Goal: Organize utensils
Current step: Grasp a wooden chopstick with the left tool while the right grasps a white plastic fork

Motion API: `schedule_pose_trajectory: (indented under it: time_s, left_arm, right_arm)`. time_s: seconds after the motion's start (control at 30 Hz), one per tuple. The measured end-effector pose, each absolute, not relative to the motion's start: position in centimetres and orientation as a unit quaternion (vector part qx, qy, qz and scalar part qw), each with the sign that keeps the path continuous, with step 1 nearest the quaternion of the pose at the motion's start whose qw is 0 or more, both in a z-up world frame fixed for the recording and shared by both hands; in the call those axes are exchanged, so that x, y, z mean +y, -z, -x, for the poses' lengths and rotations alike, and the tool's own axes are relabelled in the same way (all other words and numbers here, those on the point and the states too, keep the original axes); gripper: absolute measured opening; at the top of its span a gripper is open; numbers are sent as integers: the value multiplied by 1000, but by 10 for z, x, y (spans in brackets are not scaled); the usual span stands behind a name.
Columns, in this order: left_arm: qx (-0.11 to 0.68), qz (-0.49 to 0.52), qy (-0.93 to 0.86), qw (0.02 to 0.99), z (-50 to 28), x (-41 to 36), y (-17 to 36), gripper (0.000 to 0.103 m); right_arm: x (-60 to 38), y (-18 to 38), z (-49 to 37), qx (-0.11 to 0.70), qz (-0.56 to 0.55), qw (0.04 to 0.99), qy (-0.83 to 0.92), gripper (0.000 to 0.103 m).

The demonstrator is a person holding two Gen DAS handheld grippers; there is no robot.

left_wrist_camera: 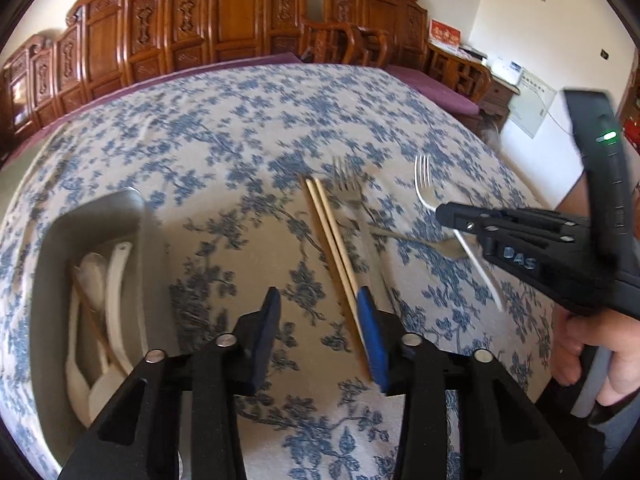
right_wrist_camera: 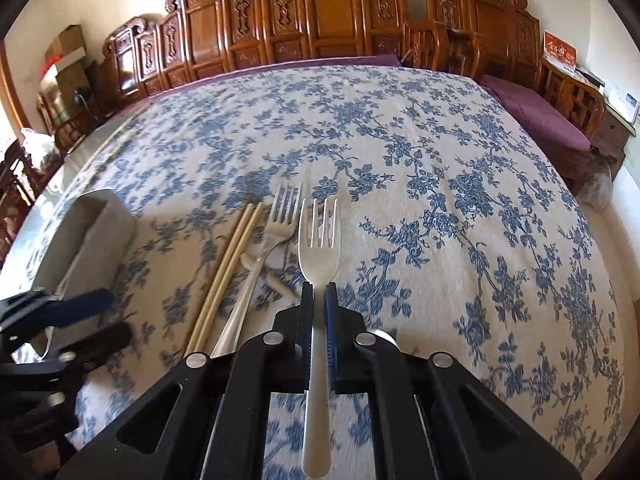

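Note:
My right gripper (right_wrist_camera: 319, 294) is shut on a steel fork (right_wrist_camera: 319, 240), held above the table with tines pointing away; it shows in the left wrist view too (left_wrist_camera: 424, 188). My left gripper (left_wrist_camera: 318, 300) is open and empty, low over the cloth, its right finger beside a pair of wooden chopsticks (left_wrist_camera: 332, 236). The chopsticks (right_wrist_camera: 228, 268) lie next to a second fork (right_wrist_camera: 276, 220), which also shows in the left wrist view (left_wrist_camera: 348, 188). A grey utensil tray (left_wrist_camera: 52, 280) at left holds white spoons (left_wrist_camera: 116, 292) and a chopstick.
The table wears a blue floral cloth (right_wrist_camera: 440, 200). Carved wooden chairs (right_wrist_camera: 320, 12) line the far side. The tray's end (right_wrist_camera: 92, 236) stands left of the chopsticks. A white spoon rest-like piece (right_wrist_camera: 272, 276) lies under the second fork.

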State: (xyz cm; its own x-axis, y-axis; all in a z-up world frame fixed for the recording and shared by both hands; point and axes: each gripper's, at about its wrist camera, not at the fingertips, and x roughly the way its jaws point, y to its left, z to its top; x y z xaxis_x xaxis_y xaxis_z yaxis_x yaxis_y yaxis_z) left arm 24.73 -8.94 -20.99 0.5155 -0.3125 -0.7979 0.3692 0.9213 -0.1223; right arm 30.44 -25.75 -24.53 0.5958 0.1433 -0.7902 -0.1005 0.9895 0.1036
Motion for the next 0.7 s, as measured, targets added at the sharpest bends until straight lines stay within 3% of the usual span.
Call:
schedule_pose_trajectory:
  time_s: [0.13,0.7]
  left_arm:
    - [468,-29,203,860,-249,-95,223,27]
    - [478,-34,189,857,-255,-105,246,23]
  right_arm:
    - [-260,242,-290,437,-43,894,-83,7]
    - [-266,259,-284,441,-62,891,-88,7]
